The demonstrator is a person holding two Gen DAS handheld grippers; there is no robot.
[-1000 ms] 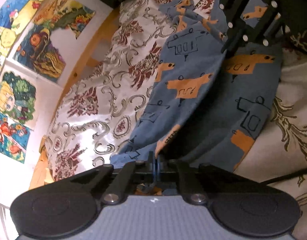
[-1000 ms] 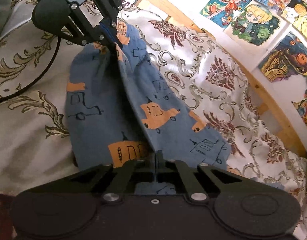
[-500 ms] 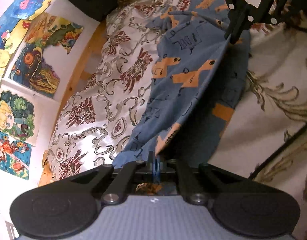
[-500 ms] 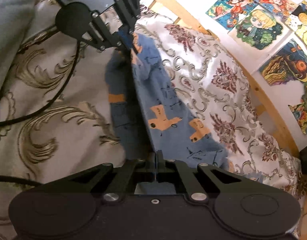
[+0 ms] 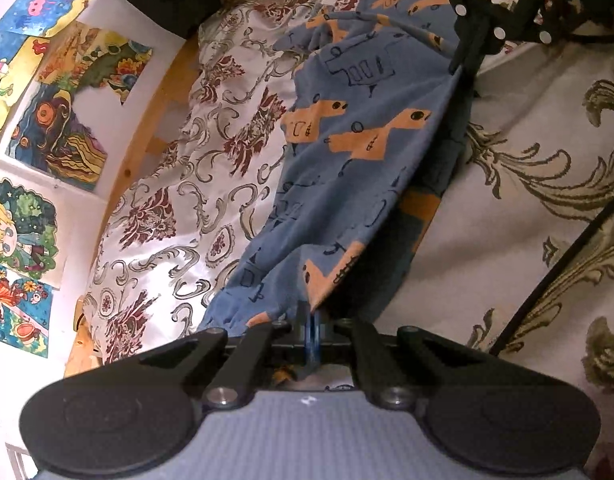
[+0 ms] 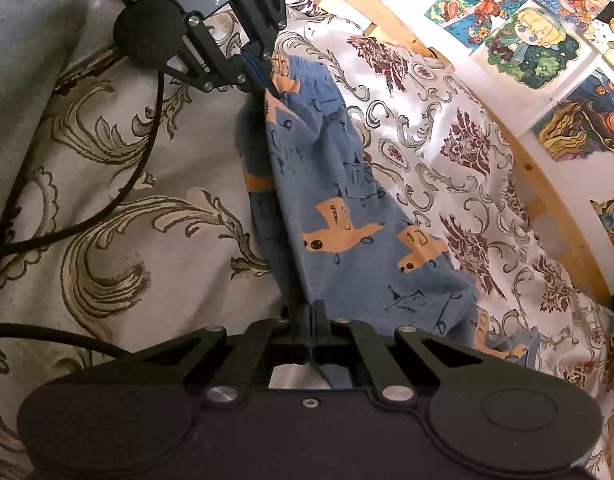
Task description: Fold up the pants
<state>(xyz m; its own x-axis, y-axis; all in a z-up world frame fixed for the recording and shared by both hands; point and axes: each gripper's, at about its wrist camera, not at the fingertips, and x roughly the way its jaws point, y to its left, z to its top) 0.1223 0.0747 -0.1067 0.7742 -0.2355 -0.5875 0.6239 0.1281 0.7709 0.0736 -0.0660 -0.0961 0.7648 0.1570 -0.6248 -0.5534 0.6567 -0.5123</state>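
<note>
Blue pants [image 5: 347,184] stretched taut, left gripper [image 5: 312,316] and right gripper [image 6: 312,312] clamped on edge

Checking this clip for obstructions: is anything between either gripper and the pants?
Nothing visible. The left gripper and the right gripper are each shut directly on the pants, stretching an edge between them. The black cable lies aside on the bedspread.

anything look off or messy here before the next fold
A black cable lies looped across the beige bedspread right beside the pants, where the fabric could land on it. The pants themselves hang bunched and wrinkled between the left gripper and right gripper, both shut on one edge.
</note>
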